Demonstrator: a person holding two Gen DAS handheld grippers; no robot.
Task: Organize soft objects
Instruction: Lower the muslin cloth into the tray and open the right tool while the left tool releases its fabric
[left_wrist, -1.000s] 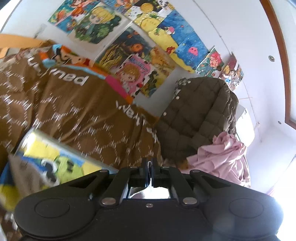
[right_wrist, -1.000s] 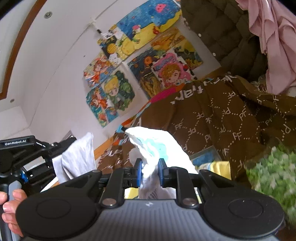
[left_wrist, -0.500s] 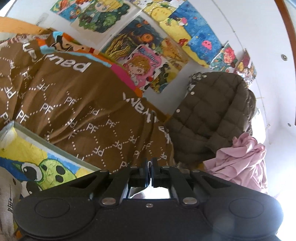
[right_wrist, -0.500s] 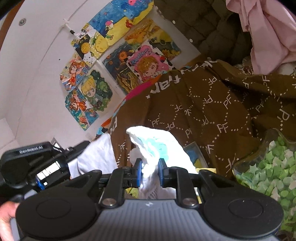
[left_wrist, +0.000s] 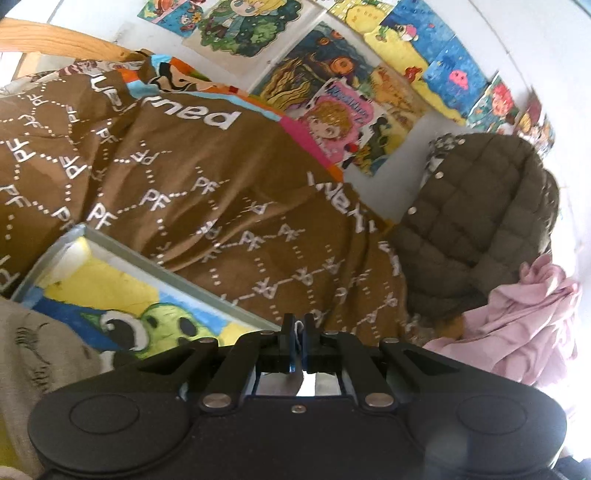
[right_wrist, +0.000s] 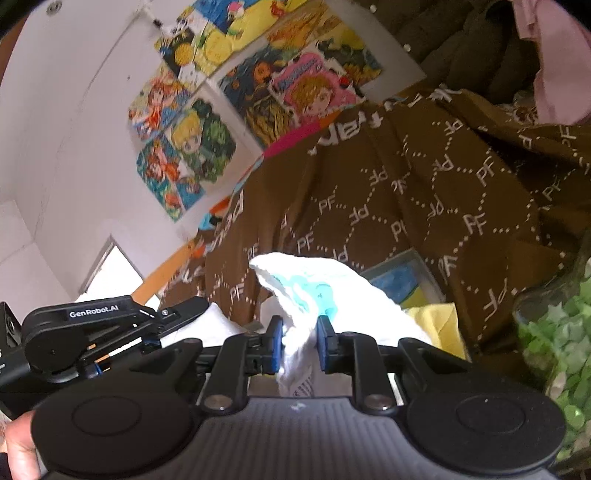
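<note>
Left wrist view: the left hand-held gripper (left_wrist: 297, 325) has its jaws nearly together, pinching a sliver of white cloth (left_wrist: 298, 326); beyond lie a brown blanket (left_wrist: 177, 177) and a framed cartoon picture (left_wrist: 122, 295). Right wrist view: the right hand-held gripper (right_wrist: 298, 341) clamps the white cloth (right_wrist: 317, 291), which bulges up between and above its blue pads (right_wrist: 275, 347); the left hand-held gripper (right_wrist: 122, 328) sits near, lower left, gripping the same cloth.
</note>
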